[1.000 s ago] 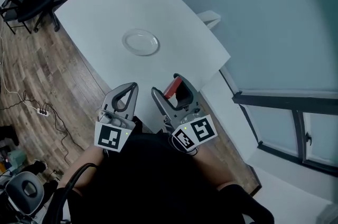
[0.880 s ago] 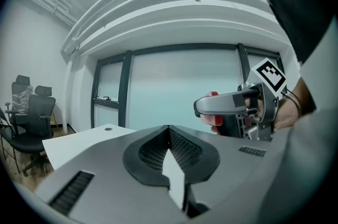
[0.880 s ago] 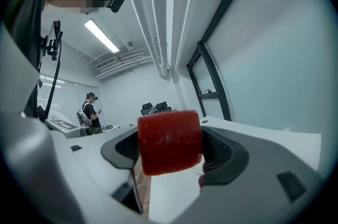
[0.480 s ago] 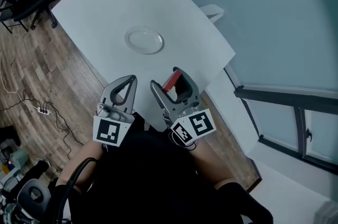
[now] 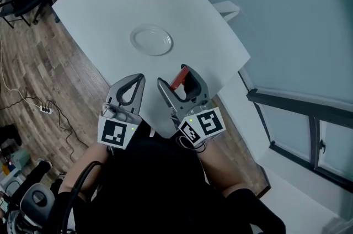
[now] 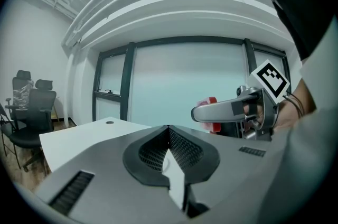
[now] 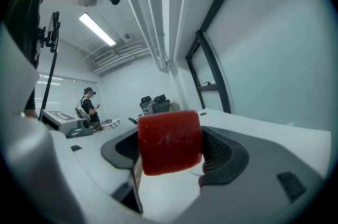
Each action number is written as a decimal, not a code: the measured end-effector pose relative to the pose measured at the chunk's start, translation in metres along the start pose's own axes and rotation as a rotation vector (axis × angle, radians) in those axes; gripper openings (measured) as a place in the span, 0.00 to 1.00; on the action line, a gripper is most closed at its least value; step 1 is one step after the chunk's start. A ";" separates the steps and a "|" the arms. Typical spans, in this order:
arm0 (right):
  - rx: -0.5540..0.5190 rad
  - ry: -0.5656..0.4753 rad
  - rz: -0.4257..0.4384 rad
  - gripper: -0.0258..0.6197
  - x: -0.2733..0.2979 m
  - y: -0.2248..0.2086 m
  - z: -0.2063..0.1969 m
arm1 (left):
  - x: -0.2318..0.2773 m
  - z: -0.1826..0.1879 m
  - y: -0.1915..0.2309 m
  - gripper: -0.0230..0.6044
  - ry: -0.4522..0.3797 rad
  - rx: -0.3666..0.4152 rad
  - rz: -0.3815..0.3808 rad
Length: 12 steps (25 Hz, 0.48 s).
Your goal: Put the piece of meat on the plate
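Right tongs clamp the red piece of meat by its flat sides over the near desk edge, short of the plate; likely light, soft, slippery; left tongs closed, empty.

left hand-held gripper closed, right hand-held gripper clamping piece of meat

I'm standing in an office: black swivel chairs, a big white counter, frosted glass walls in dark frames, wood-plank floor.
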State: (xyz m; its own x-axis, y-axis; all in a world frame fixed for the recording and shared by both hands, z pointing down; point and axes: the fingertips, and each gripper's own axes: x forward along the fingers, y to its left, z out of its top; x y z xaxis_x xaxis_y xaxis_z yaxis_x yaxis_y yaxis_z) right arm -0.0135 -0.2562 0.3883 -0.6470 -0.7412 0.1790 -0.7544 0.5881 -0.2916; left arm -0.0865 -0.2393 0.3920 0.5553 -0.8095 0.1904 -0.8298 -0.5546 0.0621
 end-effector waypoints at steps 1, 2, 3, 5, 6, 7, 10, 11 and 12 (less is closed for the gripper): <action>-0.001 0.005 0.002 0.55 0.003 -0.002 -0.001 | 0.002 -0.001 0.001 0.03 0.003 -0.002 0.003; -0.002 0.010 0.005 0.55 0.006 -0.003 -0.001 | 0.004 -0.001 0.002 0.03 0.005 -0.005 0.007; -0.003 0.014 0.006 0.55 0.009 -0.005 -0.002 | 0.006 -0.002 0.003 0.03 0.007 -0.008 0.011; -0.005 0.023 0.010 0.55 0.016 -0.010 -0.004 | 0.010 -0.004 0.005 0.03 0.014 -0.012 0.021; -0.006 0.028 0.010 0.55 0.020 -0.012 -0.005 | 0.013 -0.006 0.006 0.03 0.019 -0.014 0.026; -0.006 0.033 0.010 0.55 0.024 -0.015 -0.006 | 0.015 -0.008 0.008 0.03 0.024 -0.016 0.031; -0.004 0.058 0.003 0.55 0.037 -0.021 -0.010 | 0.023 -0.013 0.017 0.03 0.038 -0.023 0.043; -0.003 0.066 0.003 0.55 0.040 -0.023 -0.012 | 0.026 -0.015 0.020 0.03 0.041 -0.028 0.047; -0.003 0.073 0.004 0.55 0.043 -0.024 -0.015 | 0.028 -0.017 0.022 0.03 0.044 -0.033 0.052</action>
State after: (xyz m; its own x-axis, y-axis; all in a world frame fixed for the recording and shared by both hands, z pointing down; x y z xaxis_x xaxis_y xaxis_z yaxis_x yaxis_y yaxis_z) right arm -0.0250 -0.2976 0.4168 -0.6562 -0.7135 0.2455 -0.7521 0.5920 -0.2898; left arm -0.0902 -0.2708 0.4158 0.5090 -0.8274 0.2372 -0.8592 -0.5048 0.0830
